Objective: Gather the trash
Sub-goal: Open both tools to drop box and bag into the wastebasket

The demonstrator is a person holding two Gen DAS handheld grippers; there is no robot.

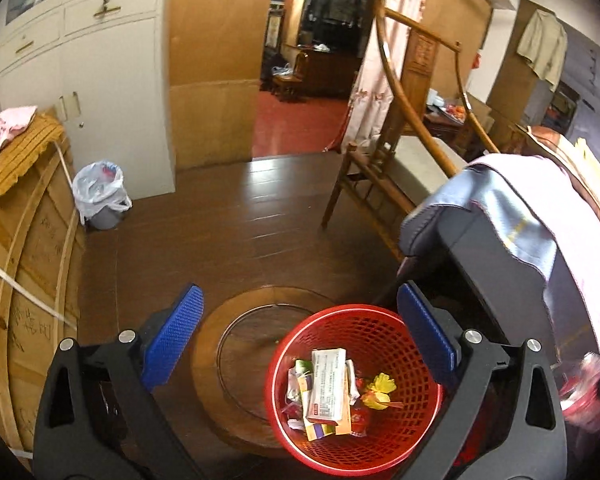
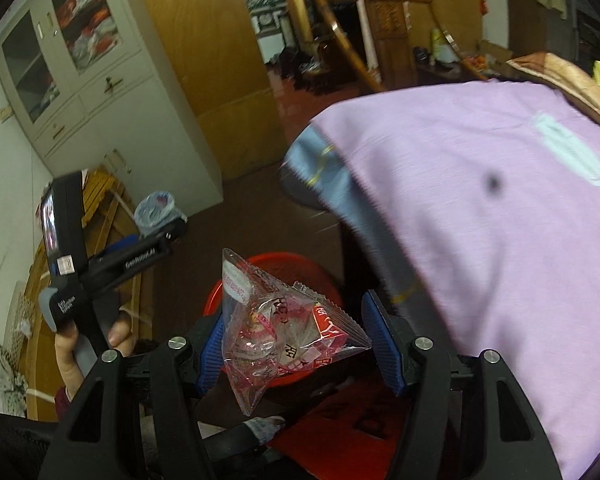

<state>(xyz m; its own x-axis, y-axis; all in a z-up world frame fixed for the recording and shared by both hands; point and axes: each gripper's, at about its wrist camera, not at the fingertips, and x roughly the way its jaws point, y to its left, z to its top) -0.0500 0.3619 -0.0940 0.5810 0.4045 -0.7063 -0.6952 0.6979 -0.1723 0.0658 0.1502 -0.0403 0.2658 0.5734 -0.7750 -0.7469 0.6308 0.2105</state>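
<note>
At the far left of the left wrist view we see a wooden crate (image 1: 32, 248) with a yellow cloth over its top; it closes off that side. Just beyond it a grey bin with a white plastic liner (image 1: 100, 194) stands against the white cabinet (image 1: 112, 80). Between crate and chair (image 1: 384, 148) the dark wood floor (image 1: 228, 208) lies bare up to the doorway, the widest free stretch.

Our left gripper (image 1: 300, 340) has its blue pads spread wide with nothing between them. Below it, a round wooden stand (image 1: 236, 344) sits on the floor, and the red mesh basket (image 1: 356, 388) rests over its right edge, mouth up. Inside we see a white medicine box (image 1: 328, 384) lying flat, its long axis running roughly away from us, among paper scraps and a yellow wrapper (image 1: 380, 388).

To the right, a dark frame draped in grey-and-lilac cloth (image 1: 512, 216) crowds close to the basket's right rim.

In the right wrist view our right gripper (image 2: 300, 344) is closed on a clear crumpled plastic wrapper with red print (image 2: 284, 328), held above the basket (image 2: 276, 268). The wrapper's long axis runs upward from the pads, slightly leftward, one corner pointing right. The lilac cloth (image 2: 480, 240) fills the right side.
</note>
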